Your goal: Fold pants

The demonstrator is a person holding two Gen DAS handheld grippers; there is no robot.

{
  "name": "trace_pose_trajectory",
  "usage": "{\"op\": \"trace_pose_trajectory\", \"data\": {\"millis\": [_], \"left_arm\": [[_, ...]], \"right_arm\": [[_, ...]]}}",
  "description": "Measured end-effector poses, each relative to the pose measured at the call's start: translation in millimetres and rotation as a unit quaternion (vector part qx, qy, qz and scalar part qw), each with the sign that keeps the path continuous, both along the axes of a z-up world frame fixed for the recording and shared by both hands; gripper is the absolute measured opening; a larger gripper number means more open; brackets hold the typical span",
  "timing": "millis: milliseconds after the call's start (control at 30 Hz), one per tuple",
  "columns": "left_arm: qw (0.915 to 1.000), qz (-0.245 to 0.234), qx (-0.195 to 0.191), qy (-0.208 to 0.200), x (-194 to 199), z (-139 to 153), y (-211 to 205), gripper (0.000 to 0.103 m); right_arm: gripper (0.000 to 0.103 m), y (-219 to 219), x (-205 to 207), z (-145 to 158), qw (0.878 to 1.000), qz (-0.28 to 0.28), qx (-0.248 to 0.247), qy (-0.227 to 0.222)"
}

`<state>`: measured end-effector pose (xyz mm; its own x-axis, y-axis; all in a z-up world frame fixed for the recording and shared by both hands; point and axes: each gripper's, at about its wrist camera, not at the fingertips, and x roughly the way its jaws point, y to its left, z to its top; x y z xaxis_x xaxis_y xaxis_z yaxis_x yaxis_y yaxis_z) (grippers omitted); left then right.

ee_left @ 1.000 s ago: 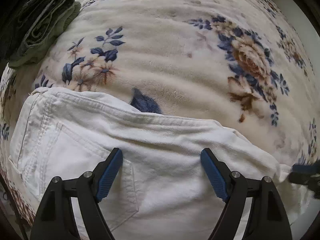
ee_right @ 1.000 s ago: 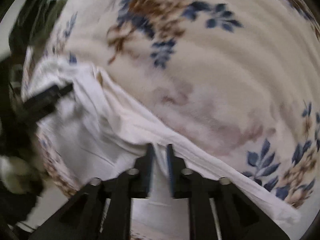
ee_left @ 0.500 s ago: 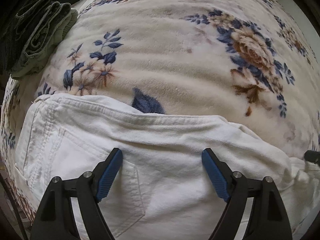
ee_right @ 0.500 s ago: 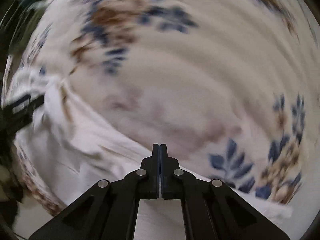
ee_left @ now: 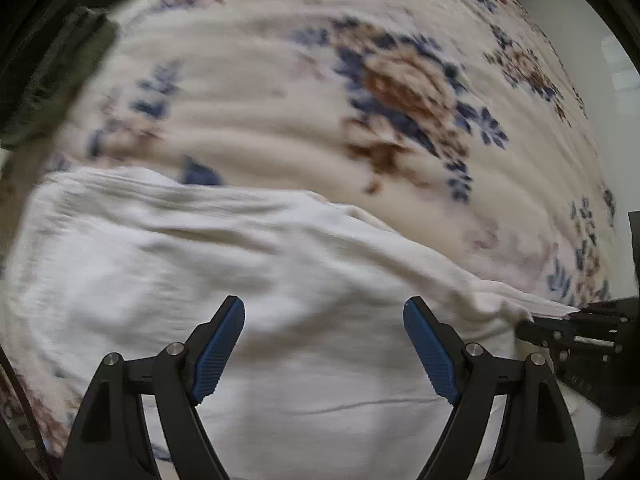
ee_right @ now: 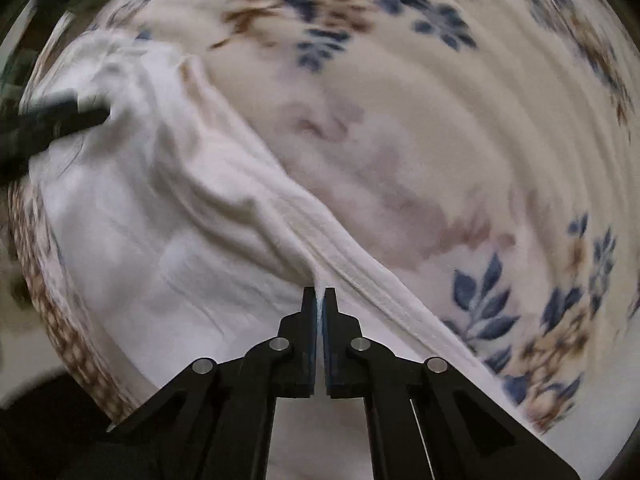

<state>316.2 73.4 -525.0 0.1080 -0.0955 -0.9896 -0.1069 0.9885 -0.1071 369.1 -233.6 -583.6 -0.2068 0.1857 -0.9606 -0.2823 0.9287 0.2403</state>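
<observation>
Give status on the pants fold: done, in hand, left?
Done: nothing folded; the white denim pants lie spread on the cream floral blanket. In hand: the right gripper is shut on their edge; the left gripper hovers open. Left: every fold.

Cream blanket (ee_left: 248,92) with blue and brown flower print fills both views. Folded olive-green cloth (ee_left: 60,76) at upper left of left view. Pale wall (ee_left: 576,52) upper right, bright patch on it.

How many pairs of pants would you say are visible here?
2: white pants spread on the floral blanket near the camera; folded olive pants at its far-left edge. More may lie outside view.
</observation>
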Motion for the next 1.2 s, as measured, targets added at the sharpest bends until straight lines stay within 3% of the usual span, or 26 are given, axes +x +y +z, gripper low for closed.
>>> {"op": "trace_pose_trajectory", "data": {"millis": [133,267,400,433,467,600,667,767,867,900,933,967,1033,1133,1200], "left_arm": [[0.9999,0.008,0.01,0.007,22.4,-21.4,-9.9,0.082],[0.999,0.021,0.028,0.027,41.7,-44.1,-8.3,0.085],[0.9988,0.022,0.033,0.029,45.4,-38.2,-9.7,0.085],[0.9989,0.027,0.028,0.026,43.8,-32.6,-7.6,0.085],[0.9989,0.029,0.027,0.024,43.0,-28.4,-6.1,0.085],[0.9991,0.03,0.03,0.008,35.0,-9.6,-3.1,0.085],[0.9989,0.023,0.04,0.001,29.2,-6.0,-7.9,0.085],[0.9983,0.018,0.055,0.006,20.3,-13.4,-18.2,0.085],[0.998,0.025,0.057,0.008,16.9,-16.3,-22.3,0.085],[0.9979,0.024,0.06,0.005,17.2,-16.0,-24.0,0.085],[0.9977,0.024,0.064,0.002,17.4,-16.2,-25.8,0.085],[0.9975,0.023,0.066,0.001,17.8,-17.0,-28.9,0.085],[0.9974,0.024,0.069,-0.002,18.1,-17.3,-31.4,0.085],[0.997,0.024,0.074,-0.008,16.7,-15.6,-30.7,0.085],[0.9967,0.026,0.077,-0.008,15.7,-15.2,-28.6,0.085]], "right_arm": [[0.003,-66.2,14.3,-16.4,0.98,-0.173,0.081,0.052],[0.003,-112.4,3.0,-49.1,0.927,-0.32,0.161,0.111],[0.009,-113.6,3.0,-37.1,0.939,-0.3,0.141,0.091],[0.019,-108.6,-2.2,-29.4,0.943,-0.294,0.132,0.082],[0.023,-92.7,-16.5,-22.4,0.949,-0.286,0.119,0.063],[0.054,-77.1,-29.2,34.0,0.975,-0.215,0.05,-0.038],[0.056,-81.9,-33.0,45.9,0.984,-0.169,0.029,-0.052],[0.056,-81.4,-39.3,27.9,0.993,-0.092,-0.058,-0.04],[0.056,-74.1,-46.7,-4.2,0.996,-0.026,-0.084,0.002],[0.05,-70.7,-50.9,-11.4,0.996,-0.001,-0.094,0.003],[0.029,-68.4,-54.6,-14.7,0.995,0.015,-0.099,-0.001],[0.016,-68.0,-58.0,-16.6,0.994,0.023,-0.105,-0.006],[0.005,-75.4,-58.3,-5.3,0.992,-0.009,-0.116,-0.037],[0.004,-99.2,-56.4,26.4,0.985,-0.071,-0.119,-0.104],[0.004,-123.3,-54.1,22.4,0.985,-0.136,-0.077,-0.075]]}}
